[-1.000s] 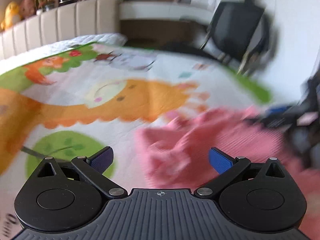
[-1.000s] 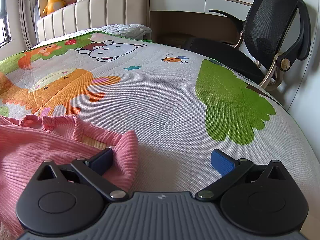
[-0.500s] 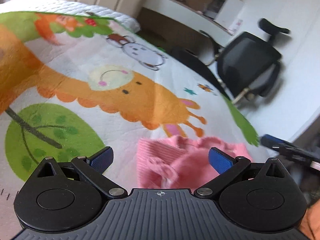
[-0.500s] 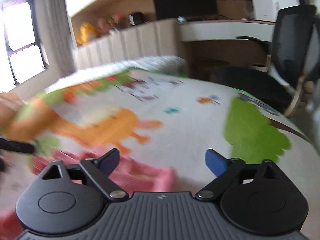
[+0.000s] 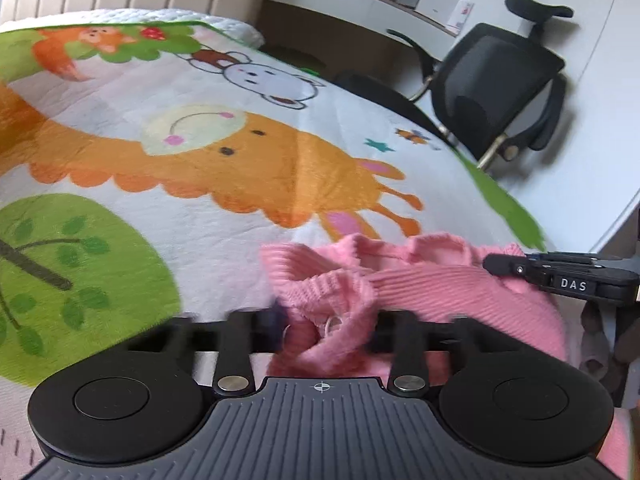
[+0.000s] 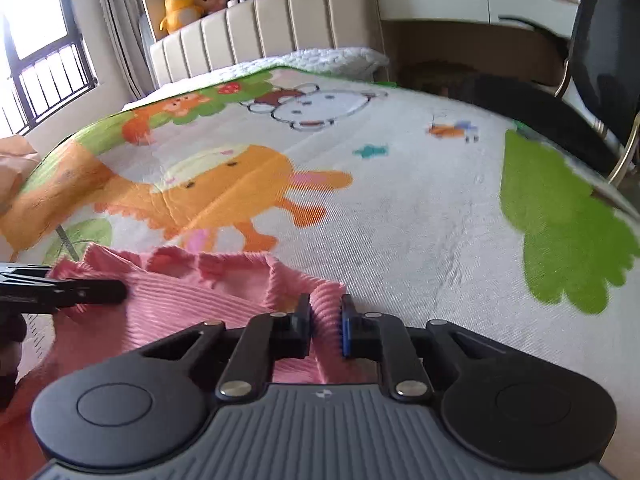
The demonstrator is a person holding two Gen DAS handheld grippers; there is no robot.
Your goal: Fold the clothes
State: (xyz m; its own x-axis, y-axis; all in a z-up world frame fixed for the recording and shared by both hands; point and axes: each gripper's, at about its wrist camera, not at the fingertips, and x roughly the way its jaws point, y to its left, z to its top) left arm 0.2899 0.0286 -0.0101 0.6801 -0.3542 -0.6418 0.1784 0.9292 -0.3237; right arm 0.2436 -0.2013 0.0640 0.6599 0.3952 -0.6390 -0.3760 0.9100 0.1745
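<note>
Lying bunched on the cartoon-print bedspread (image 6: 400,208), your pink ribbed knit garment (image 6: 188,300) shows a rumpled edge — your right gripper (image 6: 325,326) pinches one fold tight, while your left gripper (image 5: 324,326) is closing with fabric between its jaws.

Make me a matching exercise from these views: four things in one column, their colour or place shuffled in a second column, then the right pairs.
Things:
1. sweater
2. office chair
3. plush duck
4. right claw

Descriptions:
A. yellow, on the shelf behind the headboard
B. black, beside the bed
C. pink ribbed knit, lying on the blanket
D. shut on a fold of pink fabric

Pairs: 1-C, 2-B, 3-A, 4-D
</note>
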